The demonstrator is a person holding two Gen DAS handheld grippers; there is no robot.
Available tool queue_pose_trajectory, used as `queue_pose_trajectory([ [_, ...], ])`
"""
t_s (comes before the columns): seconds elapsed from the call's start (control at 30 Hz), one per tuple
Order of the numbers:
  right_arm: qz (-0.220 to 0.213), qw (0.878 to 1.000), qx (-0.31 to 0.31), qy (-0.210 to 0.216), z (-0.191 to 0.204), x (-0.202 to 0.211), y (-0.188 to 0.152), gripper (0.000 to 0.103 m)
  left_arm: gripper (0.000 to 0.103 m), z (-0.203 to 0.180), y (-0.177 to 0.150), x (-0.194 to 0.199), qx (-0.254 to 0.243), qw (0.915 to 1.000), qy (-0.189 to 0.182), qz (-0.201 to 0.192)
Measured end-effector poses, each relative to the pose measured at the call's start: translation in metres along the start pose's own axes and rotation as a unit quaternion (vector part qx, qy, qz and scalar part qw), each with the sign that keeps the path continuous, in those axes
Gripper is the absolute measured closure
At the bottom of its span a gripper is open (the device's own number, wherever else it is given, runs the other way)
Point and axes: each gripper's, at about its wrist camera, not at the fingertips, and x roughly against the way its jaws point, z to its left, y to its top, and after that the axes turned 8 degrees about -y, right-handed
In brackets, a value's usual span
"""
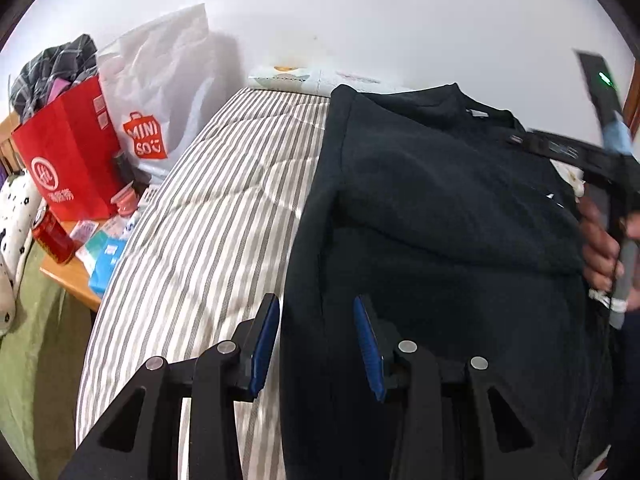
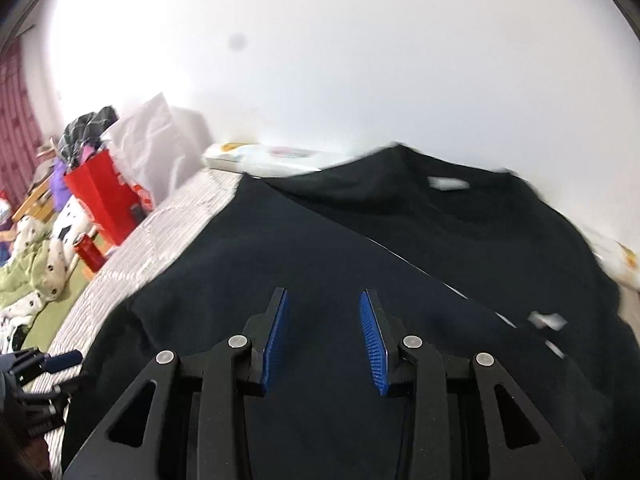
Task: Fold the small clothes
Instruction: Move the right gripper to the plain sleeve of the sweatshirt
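A dark navy sweatshirt (image 1: 432, 216) lies on a grey-and-white striped mattress (image 1: 224, 216), collar toward the wall. It also shows in the right wrist view (image 2: 360, 264), with one side folded diagonally over the body. My left gripper (image 1: 316, 320) is open and empty, above the garment's left edge. My right gripper (image 2: 324, 316) is open and empty over the folded part. The right gripper's body and the hand holding it show in the left wrist view (image 1: 608, 184) at the garment's right side.
A red paper bag (image 1: 72, 152) and a white Miniso bag (image 1: 156, 104) stand on a wooden side table (image 1: 76, 280) left of the mattress, with a red can (image 1: 52, 236) and small boxes. A white wall is behind. Green bedding (image 2: 36, 276) lies further left.
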Motion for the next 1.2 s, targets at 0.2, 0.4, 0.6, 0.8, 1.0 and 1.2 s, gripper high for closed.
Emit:
queue_pose_trajectory([
  [0.2, 0.023, 0.999, 0.032, 0.024, 0.039, -0.077, 0.034, 0.066, 0.070, 0.004, 0.017, -0.023, -0.023, 0.9996, 0.013, 0.002],
  [0.4, 0.048, 0.996, 0.052, 0.046, 0.067, -0.142, 0.062, 0.062, 0.080, 0.008, 0.025, -0.039, -0.025, 0.9996, -0.008, 0.009],
  [0.6, 0.046, 0.994, 0.014, 0.102, 0.069, -0.170, 0.087, 0.057, 0.082, 0.009, 0.032, -0.046, -0.030, 0.9995, -0.012, -0.004],
  [0.8, 0.046, 0.993, 0.021, 0.105, 0.084, -0.184, 0.105, 0.088, 0.094, 0.017, 0.036, -0.048, -0.011, 0.9994, -0.032, -0.007],
  [1.0, 0.029, 0.994, 0.036, 0.100, 0.111, -0.187, 0.114, 0.093, 0.095, 0.030, 0.034, -0.047, 0.012, 0.9992, -0.038, 0.001],
  [1.2, 0.028, 0.996, 0.058, 0.065, 0.118, -0.182, 0.108, 0.085, 0.092, 0.027, 0.033, -0.046, 0.012, 0.9993, -0.033, 0.007],
])
